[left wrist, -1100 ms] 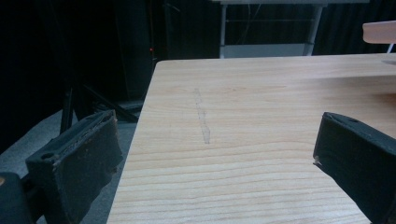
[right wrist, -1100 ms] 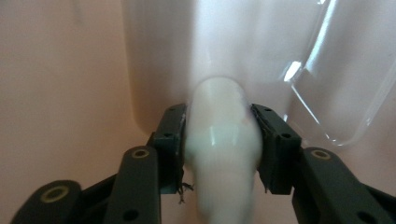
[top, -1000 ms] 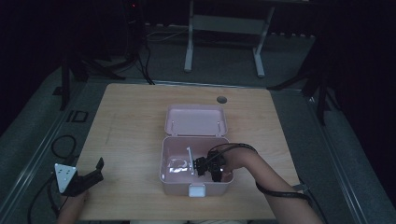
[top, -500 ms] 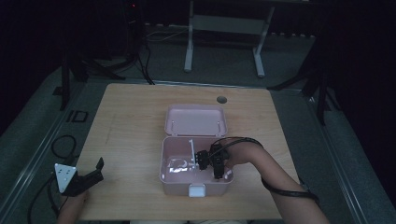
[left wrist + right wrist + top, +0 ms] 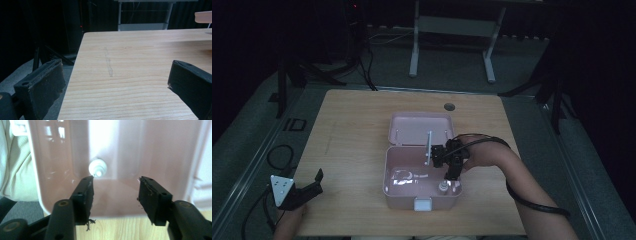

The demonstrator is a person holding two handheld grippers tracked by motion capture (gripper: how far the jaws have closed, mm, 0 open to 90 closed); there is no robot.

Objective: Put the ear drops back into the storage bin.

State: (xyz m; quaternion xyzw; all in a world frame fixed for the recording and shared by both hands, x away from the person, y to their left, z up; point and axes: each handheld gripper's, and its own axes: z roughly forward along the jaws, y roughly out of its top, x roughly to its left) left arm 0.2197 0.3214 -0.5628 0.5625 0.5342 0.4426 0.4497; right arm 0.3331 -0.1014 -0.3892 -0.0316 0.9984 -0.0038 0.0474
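Pink box [image 5: 398, 172] sits open mid-table [image 5: 352, 130], lid [image 5: 419, 129] hinged back flat, latch tab facing the person. Thin moulded plastic, so probably light and slightly flexy; grab by a side wall or rim, not the lid.

Right gripper [image 5: 451, 167] hangs over the box's right half, jaws apart with nothing between them. In the right gripper view they point down into the tray at a small white cap-like piece [image 5: 97, 167] on the floor by the wall. It looks tiny, hard and smooth, likely to skid; pinch across its widest ring.

A thin white stick [image 5: 428, 146] leans near the hinge; can't tell what it is.

Left gripper [image 5: 314, 185] is parked at the near-left table edge, jaws spread wide, empty.
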